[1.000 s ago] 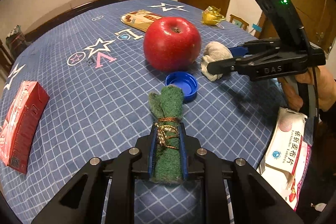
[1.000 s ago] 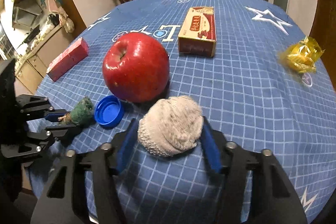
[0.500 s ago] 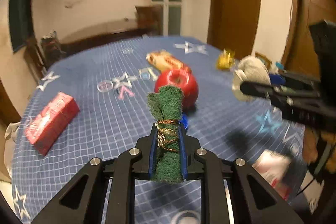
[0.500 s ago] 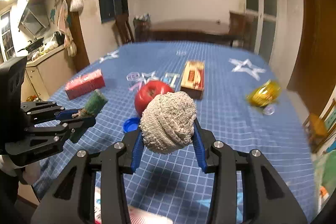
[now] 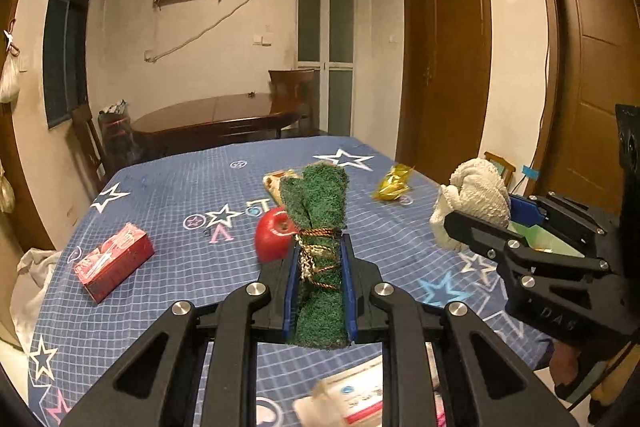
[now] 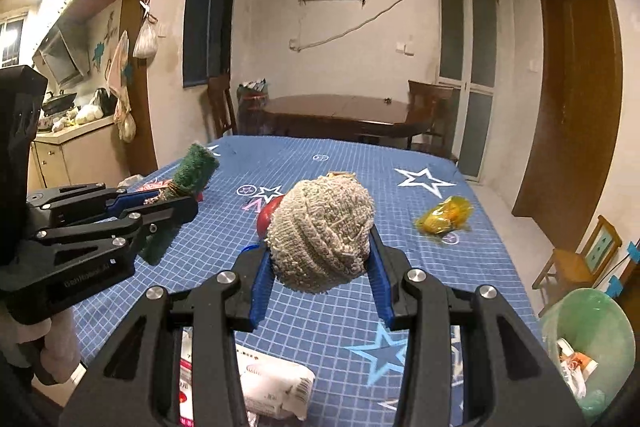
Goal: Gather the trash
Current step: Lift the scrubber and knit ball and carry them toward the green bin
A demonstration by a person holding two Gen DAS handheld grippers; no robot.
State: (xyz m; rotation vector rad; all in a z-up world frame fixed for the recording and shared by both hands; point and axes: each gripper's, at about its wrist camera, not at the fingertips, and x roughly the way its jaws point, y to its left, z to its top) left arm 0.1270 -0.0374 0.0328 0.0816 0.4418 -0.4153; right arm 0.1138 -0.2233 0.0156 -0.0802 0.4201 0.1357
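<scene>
Left tongs [image 5: 319,259] clamped on our green pad [image 5: 320,227], right tongs [image 6: 322,267] gripping the knit ball [image 6: 320,231]; both held above the tabletop [image 6: 420,267]. Apple [image 5: 270,235] and wrapper [image 6: 444,215] sit there, bin [image 6: 588,343] at right.

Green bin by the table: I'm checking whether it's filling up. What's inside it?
Inside the green bin lies crumpled white and orange packaging. Its wall and the picture's edge hide anything deeper.
</scene>
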